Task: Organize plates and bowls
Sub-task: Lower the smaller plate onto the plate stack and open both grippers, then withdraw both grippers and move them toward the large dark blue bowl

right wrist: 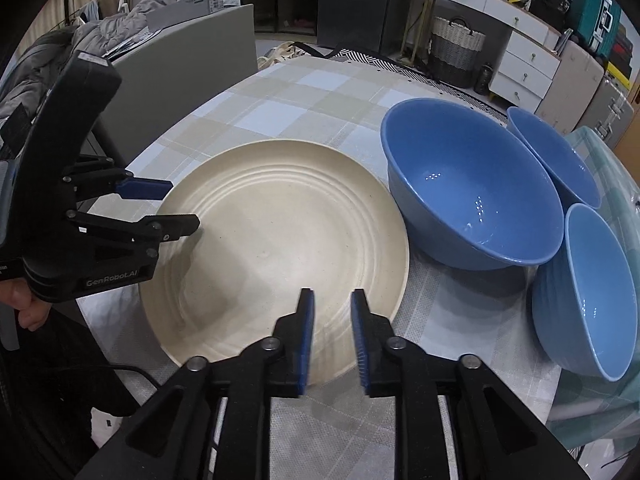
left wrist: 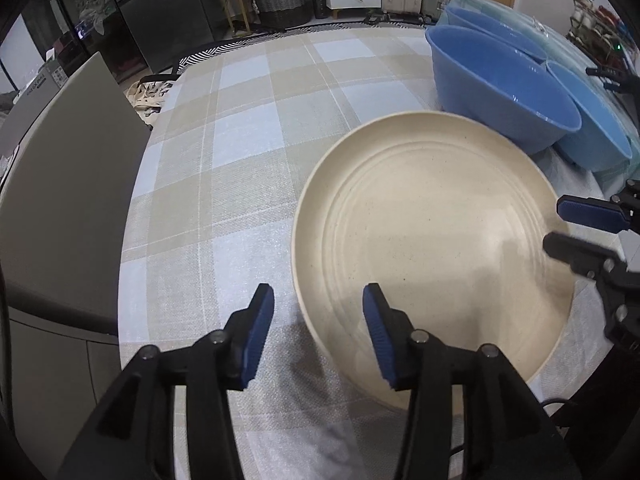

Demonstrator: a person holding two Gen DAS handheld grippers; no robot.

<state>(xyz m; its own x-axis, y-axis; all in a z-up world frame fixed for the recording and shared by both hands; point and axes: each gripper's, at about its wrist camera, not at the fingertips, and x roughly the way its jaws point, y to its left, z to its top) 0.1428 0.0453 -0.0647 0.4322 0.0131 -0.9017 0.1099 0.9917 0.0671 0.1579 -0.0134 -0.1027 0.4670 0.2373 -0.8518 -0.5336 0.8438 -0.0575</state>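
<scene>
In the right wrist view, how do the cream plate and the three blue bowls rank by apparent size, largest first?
1. cream plate
2. large blue bowl
3. near light-blue bowl, though nearness to the camera may enlarge it
4. far blue bowl, partly hidden, so its rank is unsure
</scene>
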